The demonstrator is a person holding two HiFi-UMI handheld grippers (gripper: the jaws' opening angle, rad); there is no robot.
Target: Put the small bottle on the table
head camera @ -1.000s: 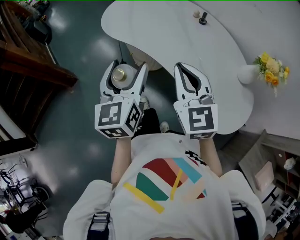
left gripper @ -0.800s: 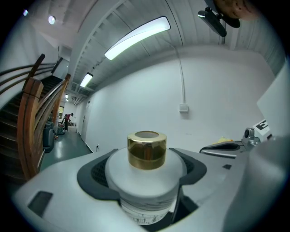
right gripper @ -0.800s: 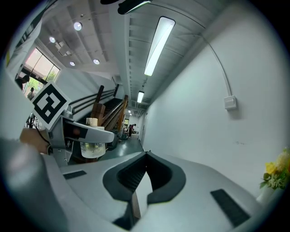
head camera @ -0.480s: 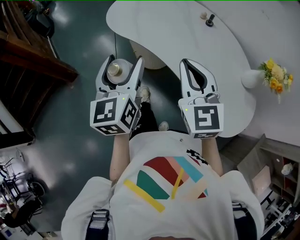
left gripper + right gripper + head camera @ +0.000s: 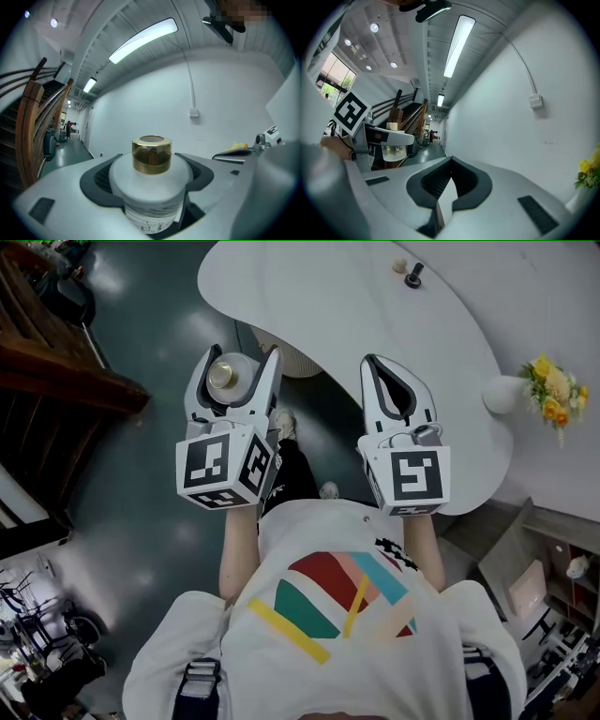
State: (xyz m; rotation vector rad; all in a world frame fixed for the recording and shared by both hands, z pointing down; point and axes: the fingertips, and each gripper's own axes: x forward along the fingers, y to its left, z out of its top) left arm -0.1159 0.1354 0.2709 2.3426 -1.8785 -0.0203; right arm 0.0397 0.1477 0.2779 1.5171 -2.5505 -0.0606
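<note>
We are gripping the small bottle [image 5: 151, 180] in the left claw [image 5: 242, 356]. Its jaws are standing partly apart and pressing on the white body from both sides. The bottle is standing upright between them, and its gold cap [image 5: 151, 153] is rising above the jaw pads. Seen from the head view, this claw is hanging over the dark floor [image 5: 150, 381]. The curved edge of the white table [image 5: 328, 296] is lying just ahead of its tips and off to their right.

We are keeping the right claw [image 5: 375, 367] beside the left one, apart from it and level with it. Its jaws are meeting at the tips, and nothing is sitting between them. This claw is showing over the near edge of the table. A small dark object [image 5: 412, 280] is sitting on the tabletop well ahead of it. A white vase [image 5: 502, 393] with yellow flowers [image 5: 553, 395] is standing to its right, near the table's rim. A wooden staircase [image 5: 33, 122] is rising to the left of the left claw.
</note>
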